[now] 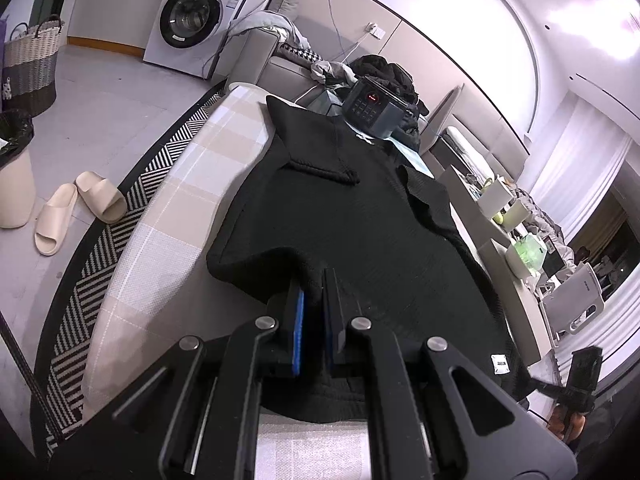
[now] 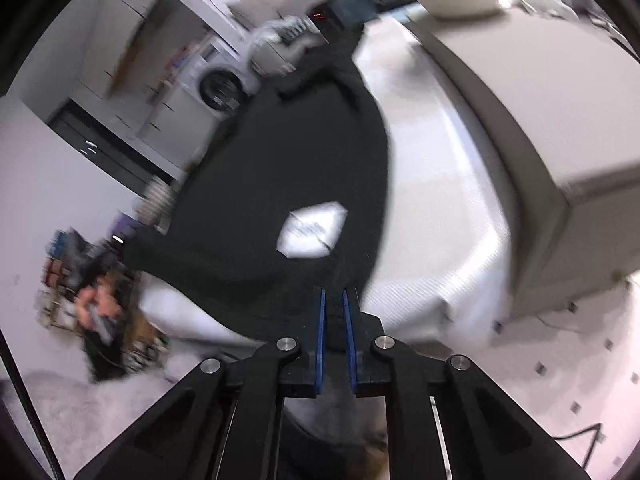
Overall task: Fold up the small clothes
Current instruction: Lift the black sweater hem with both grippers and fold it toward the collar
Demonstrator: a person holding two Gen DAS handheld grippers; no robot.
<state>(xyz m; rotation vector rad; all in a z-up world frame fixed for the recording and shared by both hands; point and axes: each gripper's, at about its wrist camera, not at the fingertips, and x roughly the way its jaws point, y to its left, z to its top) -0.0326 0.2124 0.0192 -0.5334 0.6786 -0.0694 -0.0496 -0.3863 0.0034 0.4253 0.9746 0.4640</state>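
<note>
Knitwear fills both of your views: a black ribbed knit sweater (image 1: 360,232) lies spread along a long padded surface with a beige-and-white checked cover (image 1: 192,184), its collar at the far end and its hem toward you. Your left gripper (image 1: 313,280) has its blue-padded fingers (image 1: 298,320) drawn narrow, pinching the near hem at the sweater's left corner, with black fabric bunched between the pads. Your right gripper (image 2: 335,300) grips the same hem at the right corner, fingers close together with knit held between them; that view is motion-blurred, so fine detail is lost. A white care label (image 2: 312,230) shows on the fabric just beyond your right fingers, and the same small tag appears near the hem in the left view. One sleeve is folded across the chest on the left side.

At the far end of the surface, touching the collar area, sits a dark grey box with a red display and keypad (image 1: 372,108). On the floor to the left lie a pair of cream slide sandals (image 1: 76,208), and farther off stand a white front-loading washing machine (image 1: 196,16) and a woven two-tone laundry basket (image 1: 32,64).
</note>
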